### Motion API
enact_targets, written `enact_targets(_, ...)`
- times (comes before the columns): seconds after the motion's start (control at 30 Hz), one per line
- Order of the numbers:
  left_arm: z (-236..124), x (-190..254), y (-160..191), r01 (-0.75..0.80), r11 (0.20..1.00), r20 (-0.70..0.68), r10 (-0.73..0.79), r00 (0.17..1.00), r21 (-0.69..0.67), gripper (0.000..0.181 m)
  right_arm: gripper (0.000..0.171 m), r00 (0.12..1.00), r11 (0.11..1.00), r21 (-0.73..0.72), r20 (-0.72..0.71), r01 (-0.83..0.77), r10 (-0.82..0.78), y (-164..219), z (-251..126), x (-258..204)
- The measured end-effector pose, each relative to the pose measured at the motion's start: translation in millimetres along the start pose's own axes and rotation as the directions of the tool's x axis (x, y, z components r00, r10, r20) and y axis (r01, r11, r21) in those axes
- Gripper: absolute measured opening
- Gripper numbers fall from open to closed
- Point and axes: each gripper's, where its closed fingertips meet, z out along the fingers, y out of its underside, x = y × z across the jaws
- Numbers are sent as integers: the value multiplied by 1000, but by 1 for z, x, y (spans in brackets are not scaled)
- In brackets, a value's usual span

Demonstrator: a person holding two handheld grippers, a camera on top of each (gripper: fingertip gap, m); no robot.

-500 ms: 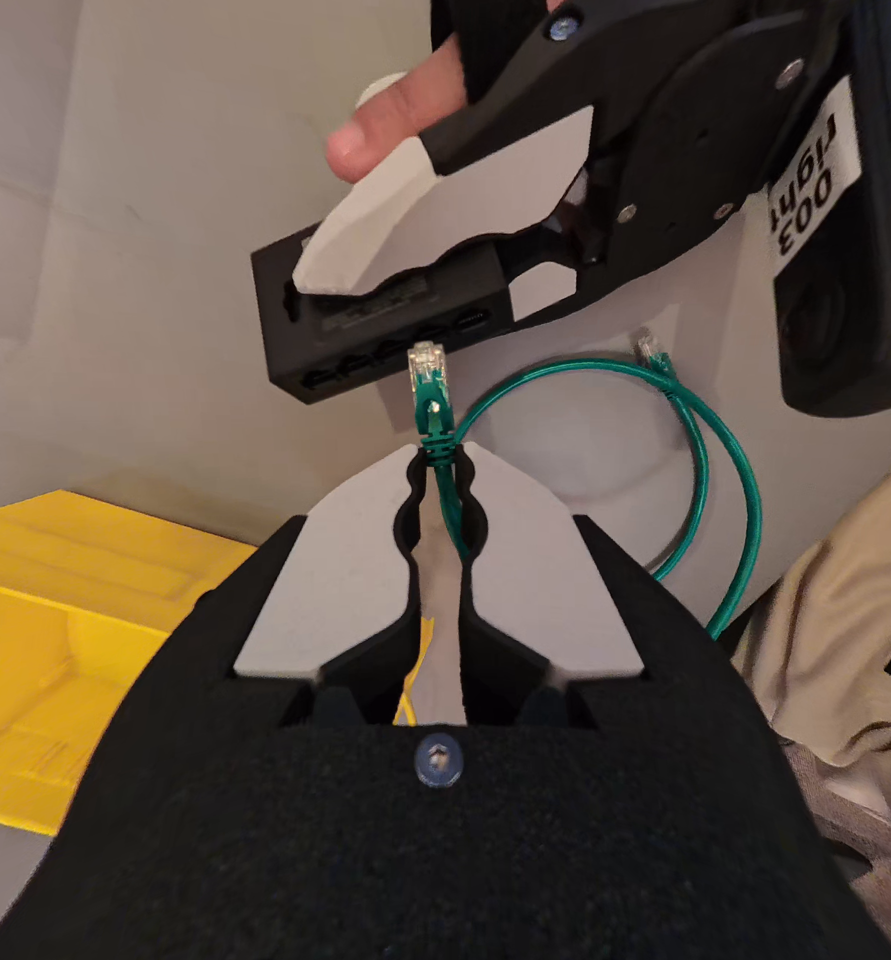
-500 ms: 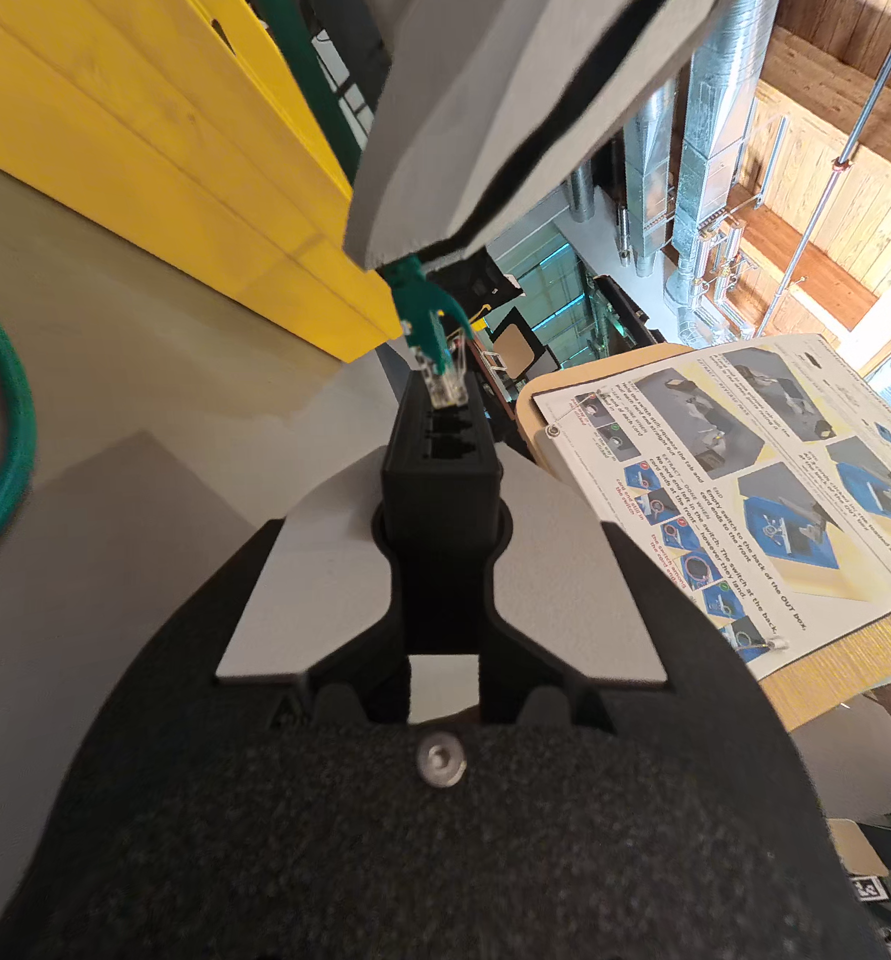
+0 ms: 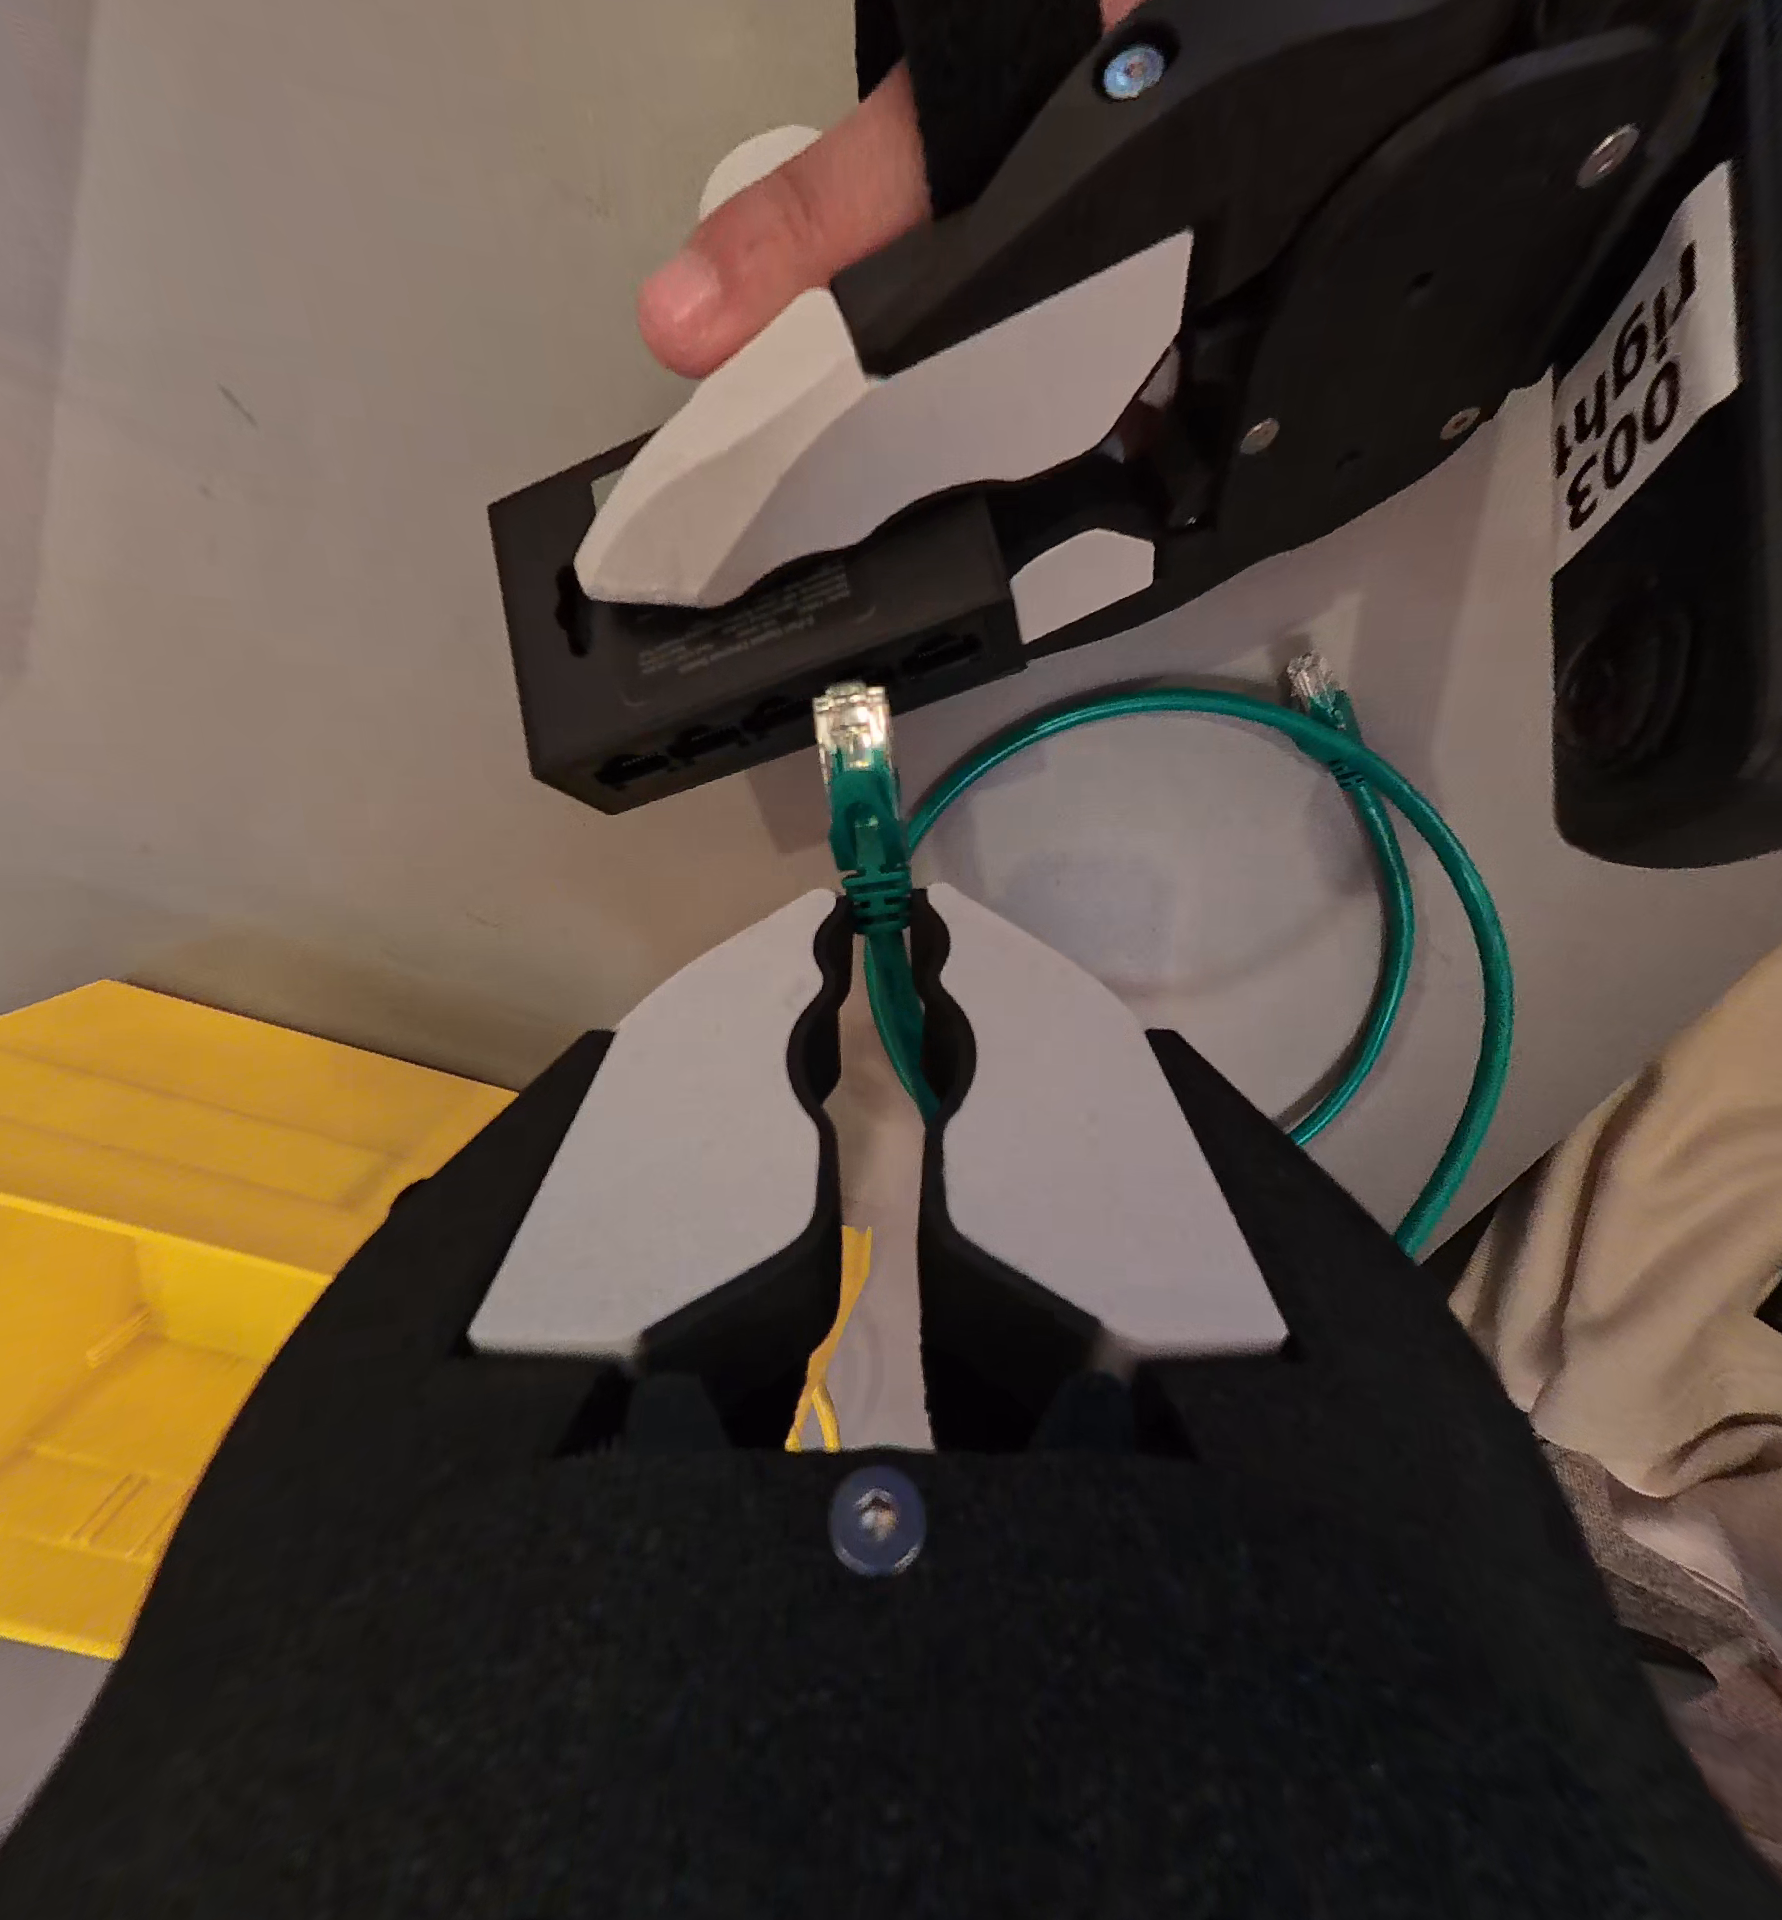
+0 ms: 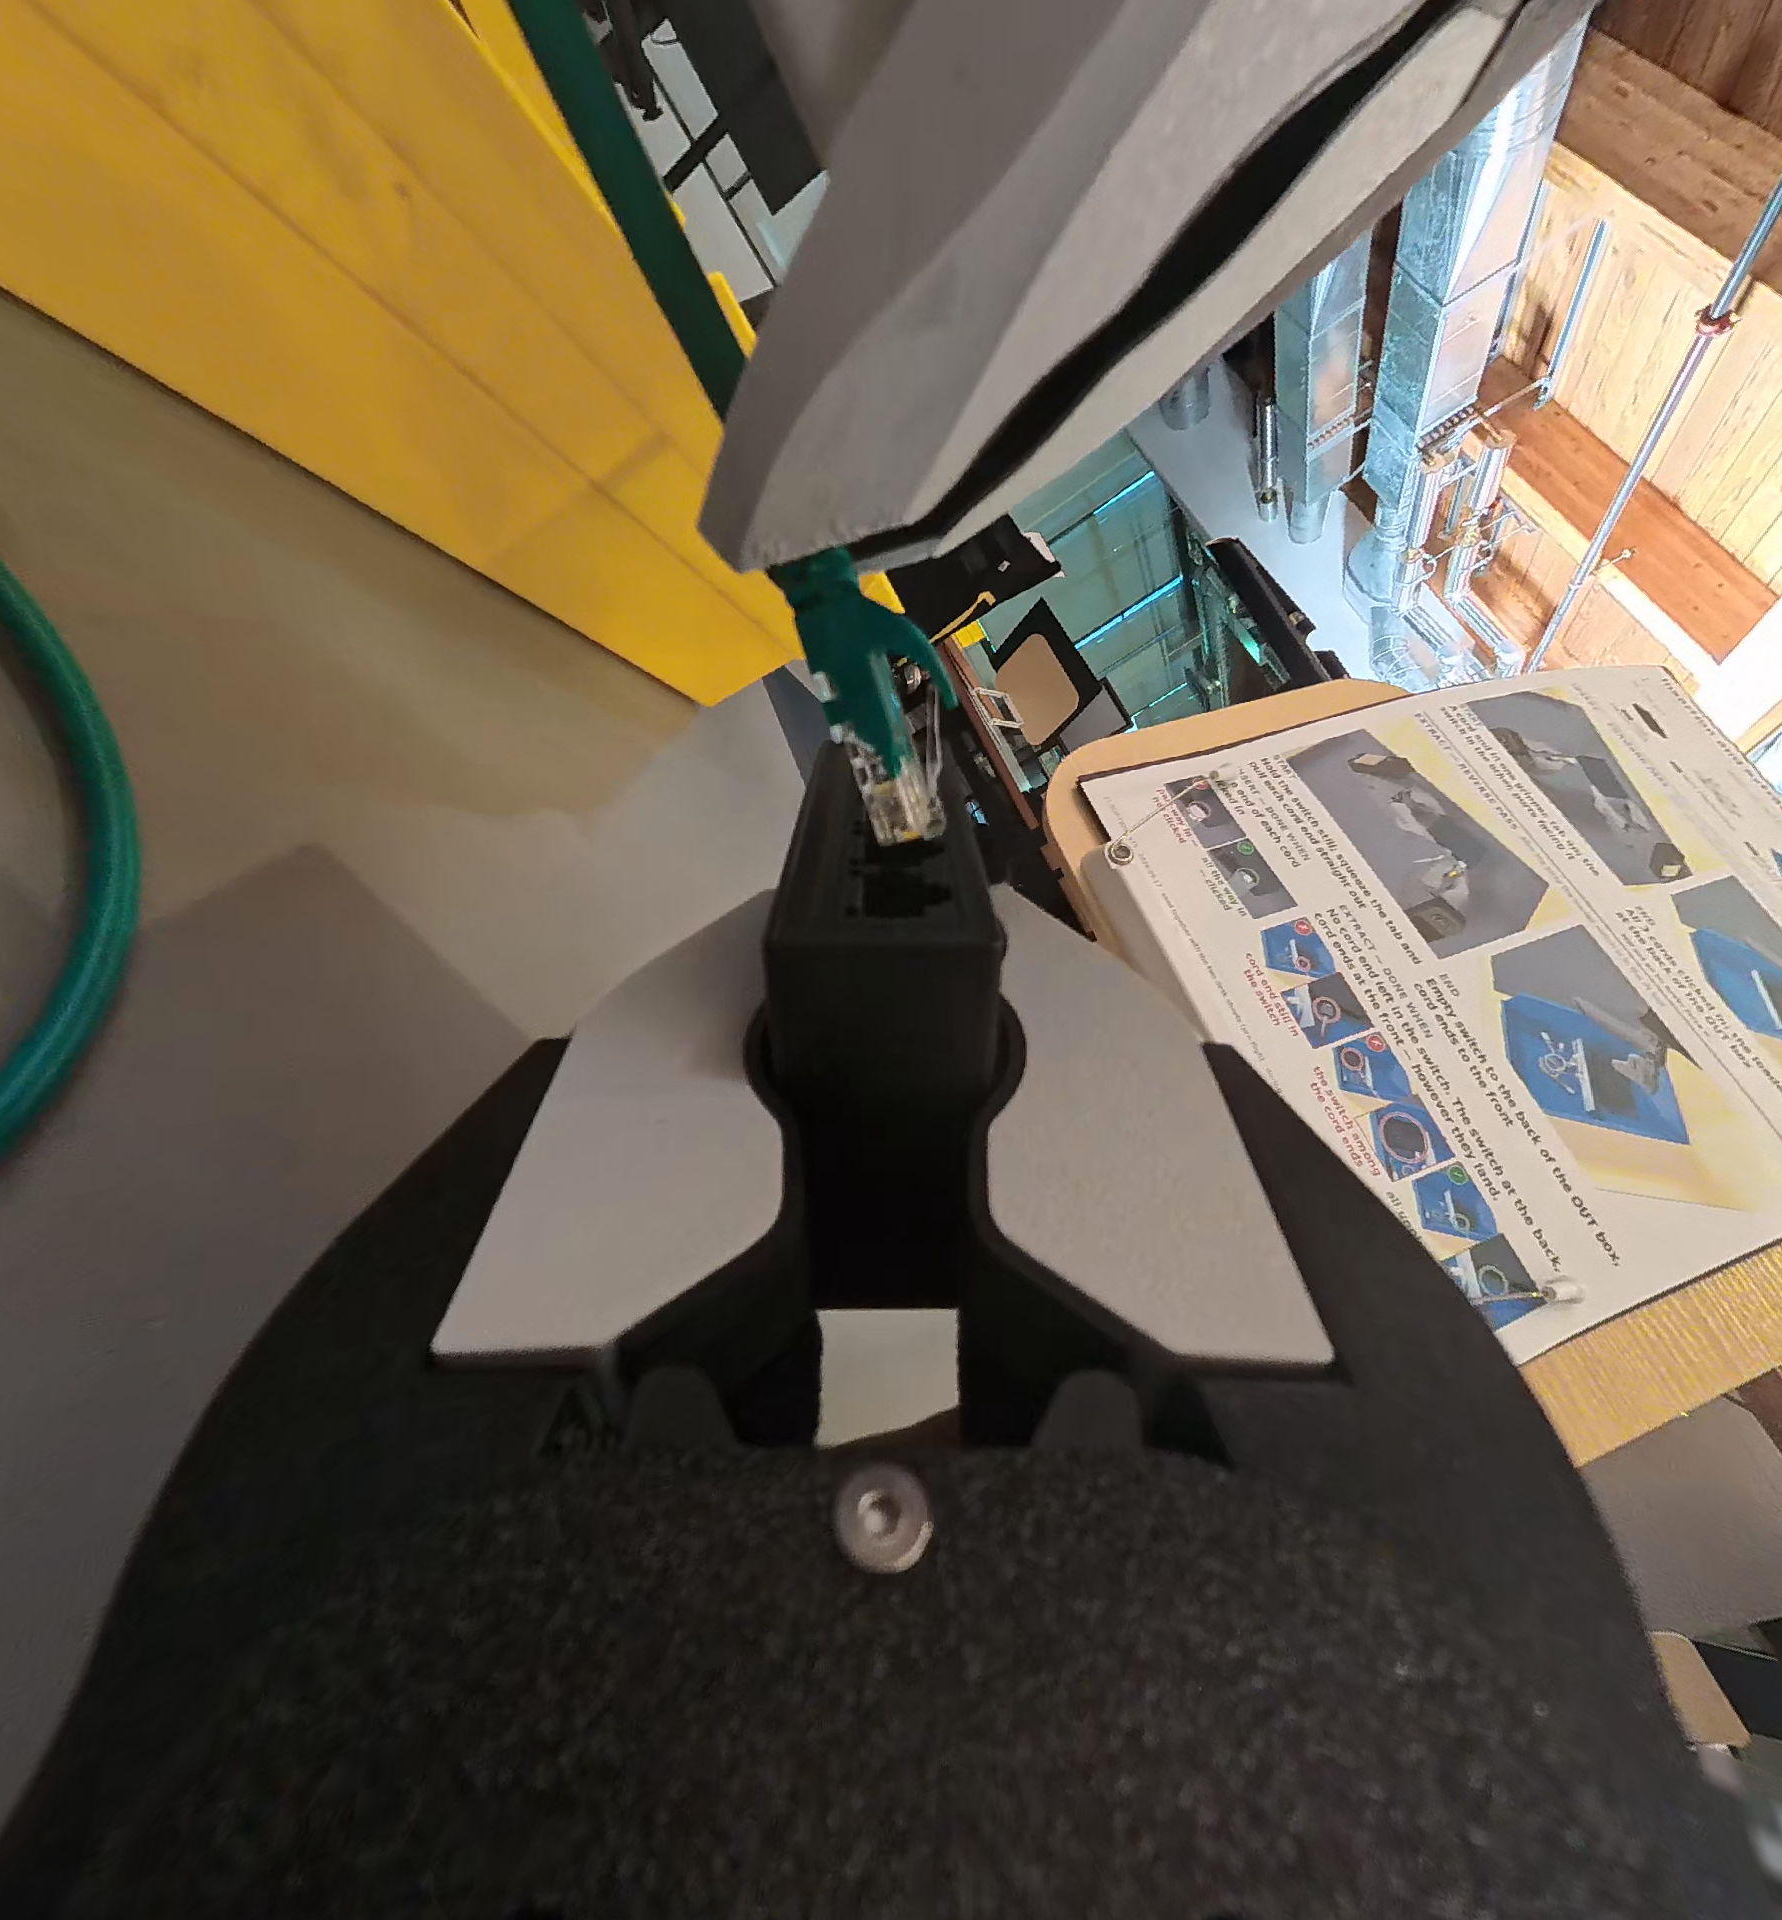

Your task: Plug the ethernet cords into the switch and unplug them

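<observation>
Entering the first port: the clear plastic plug (image 3: 851,727) of the green ethernet cord (image 3: 1427,883) sits at the mouth of a socket on the black rectangular network switch (image 3: 658,665), not yet seated as far as can be judged. The left gripper (image 3: 882,914) is clamped on the cord's ribbed green boot just ahead of its tips; the right gripper (image 4: 887,997) pinches the switch between its grey pads. Remaining: pushing home, the free second plug (image 3: 1313,681) lying beyond to the right, then unplugging. A yellow plastic bin (image 3: 139,1247) lies left; a printed instruction sheet (image 4: 1489,935) stands right of the right gripper. Nothing blocks the port.
</observation>
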Motion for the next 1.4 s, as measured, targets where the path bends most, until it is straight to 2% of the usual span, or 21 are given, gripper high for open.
enact_targets(0.33,5,2,3,10,998,-11,-11,1000,-65,10,31,1000,1000,-5,5,15,-15,0,1,-2)
enact_targets(0.53,1,0,-4,30,999,-18,-31,999,-42,10,30,1000,1000,-16,-5,6,-6,3,1,1)
enact_targets(0.67,4,1,2,44,996,-33,-47,998,-75,10,31,998,998,-26,9,56,-56,2,2,-6)
enact_targets(0.97,11,1,12,37,992,-43,-43,998,-124,10,31,998,998,-12,16,59,-59,-3,2,-9)
enact_targets(1.2,13,-1,8,57,992,-52,-63,997,-112,10,31,998,998,-26,14,59,-59,1,2,-8)
enact_targets(1.4,11,-1,0,66,996,-62,-69,996,-53,10,30,991,989,-62,5,135,-135,5,4,-9)
